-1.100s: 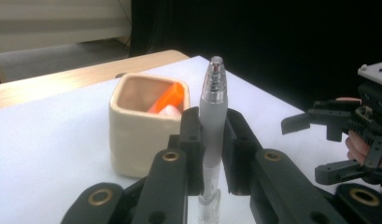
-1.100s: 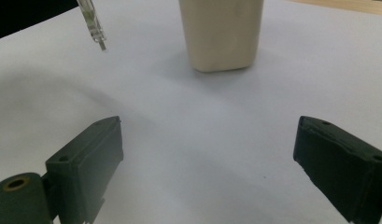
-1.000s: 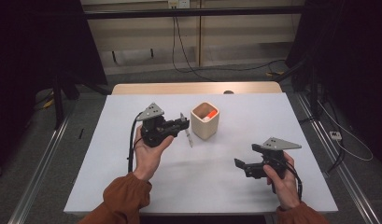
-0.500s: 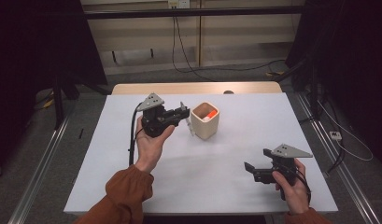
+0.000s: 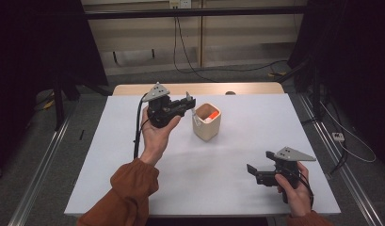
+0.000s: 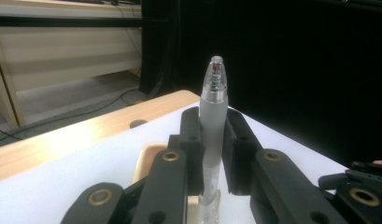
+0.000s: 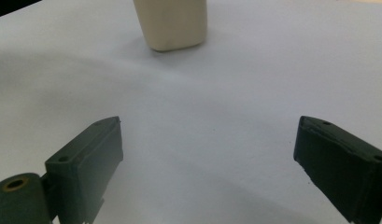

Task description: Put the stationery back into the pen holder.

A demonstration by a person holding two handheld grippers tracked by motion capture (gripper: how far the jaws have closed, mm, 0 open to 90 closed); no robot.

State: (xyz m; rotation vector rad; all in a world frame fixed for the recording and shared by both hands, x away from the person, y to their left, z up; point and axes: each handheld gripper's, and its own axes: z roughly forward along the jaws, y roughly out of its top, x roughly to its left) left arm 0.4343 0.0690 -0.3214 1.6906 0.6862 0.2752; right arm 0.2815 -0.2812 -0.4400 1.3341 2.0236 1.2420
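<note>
My left gripper (image 5: 189,103) is held above the table just left of a cream cup (image 5: 207,126). It is shut on a translucent pen (image 6: 213,116), which stands upright between the jaws with its clear tip on top. In the high view the pen (image 5: 194,113) hangs from the jaws beside the cup's rim. Something orange (image 5: 212,114) lies inside the cup. My right gripper (image 5: 252,172) rests low near the table's front right, open, with nothing between its fingers. In its own view the right gripper (image 7: 207,140) points at the cup (image 7: 172,23).
The white table (image 5: 256,136) has a wooden strip along its far edge (image 6: 62,135). Cables run across the floor behind it. A dark curtain closes off the right side. The other hand's gripper (image 6: 361,182) shows at the lower right of the left gripper view.
My left gripper has risen and moved right with the pen, ending close to the cup's rim. The right gripper has shifted slightly toward the table's near right corner.
</note>
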